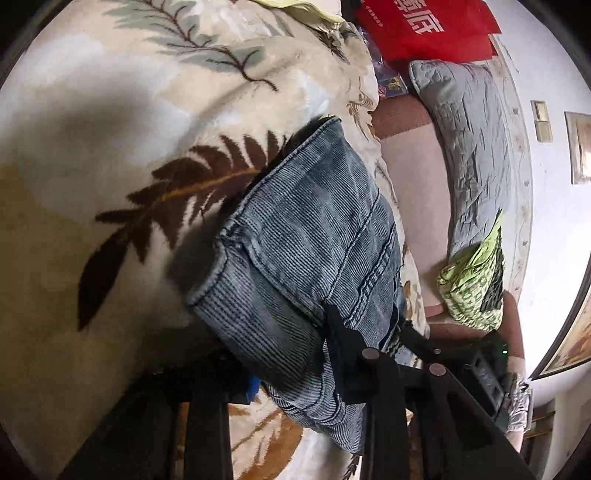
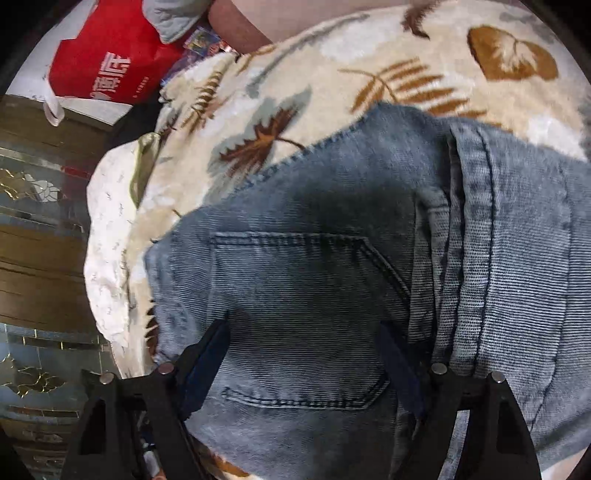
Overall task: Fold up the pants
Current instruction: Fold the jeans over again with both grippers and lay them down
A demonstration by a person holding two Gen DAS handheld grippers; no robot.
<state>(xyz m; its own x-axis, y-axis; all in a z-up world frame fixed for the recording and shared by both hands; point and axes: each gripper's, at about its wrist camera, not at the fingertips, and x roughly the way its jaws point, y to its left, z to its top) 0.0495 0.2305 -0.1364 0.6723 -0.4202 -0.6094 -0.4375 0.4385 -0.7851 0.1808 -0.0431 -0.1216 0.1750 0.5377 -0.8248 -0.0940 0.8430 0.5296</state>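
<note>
Blue-grey denim pants [image 1: 306,236] lie folded on a cream leaf-patterned blanket [image 1: 129,110]. In the left wrist view the left gripper [image 1: 365,328] sits at the pants' lower right edge, with denim between its black fingers; it looks shut on the fabric. In the right wrist view the pants [image 2: 332,280] fill the middle, back pocket facing up. The right gripper [image 2: 303,332] is open, its two fingers spread wide over the pocket, just above or resting on the denim.
A red bag [image 1: 424,29] and a grey quilted pillow [image 1: 469,147] lie beyond the blanket, with a green patterned cloth [image 1: 476,280] beside the pillow. In the right wrist view the red bag [image 2: 107,62] and a wooden glass-panelled cabinet [image 2: 40,221] stand at left.
</note>
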